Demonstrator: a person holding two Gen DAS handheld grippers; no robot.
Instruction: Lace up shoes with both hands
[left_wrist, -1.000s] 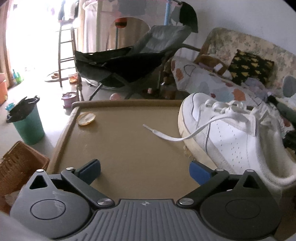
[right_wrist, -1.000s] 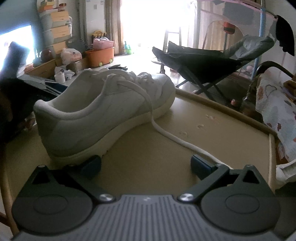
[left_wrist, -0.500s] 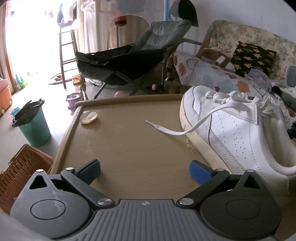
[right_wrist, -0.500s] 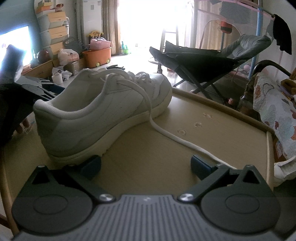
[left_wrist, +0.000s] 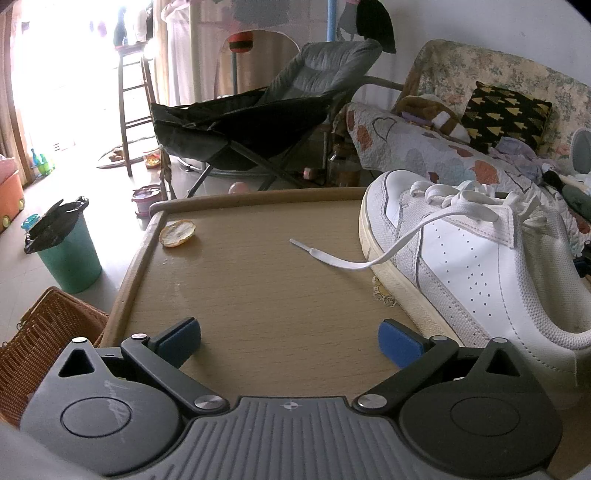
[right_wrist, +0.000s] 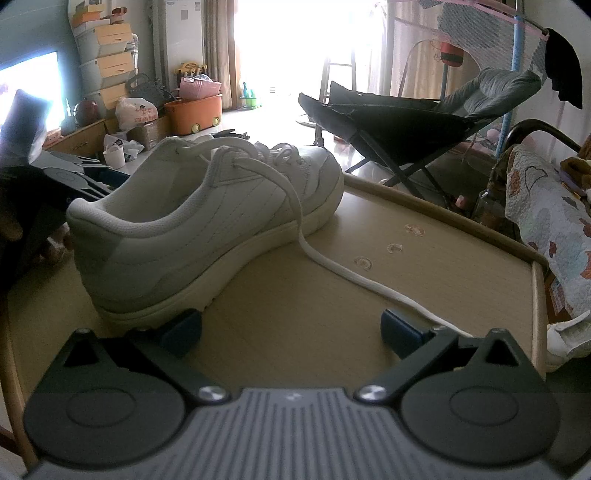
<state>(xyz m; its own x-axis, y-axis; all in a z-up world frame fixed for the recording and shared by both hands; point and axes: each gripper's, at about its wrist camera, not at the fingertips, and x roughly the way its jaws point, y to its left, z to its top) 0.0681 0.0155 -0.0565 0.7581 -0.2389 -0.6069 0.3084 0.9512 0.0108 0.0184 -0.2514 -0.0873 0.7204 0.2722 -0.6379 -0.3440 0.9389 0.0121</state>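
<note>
Left wrist view: shoe (left_wrist: 461, 266) sits right of the empty, spread-wide left hand-held gripper (left_wrist: 290, 338).

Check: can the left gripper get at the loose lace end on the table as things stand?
Probably yes. The left gripper is open and empty, and the lace end lies flat on bare table ahead of it, clear of the shoe. Only the peel scrap is nearby, off to the side.
</note>
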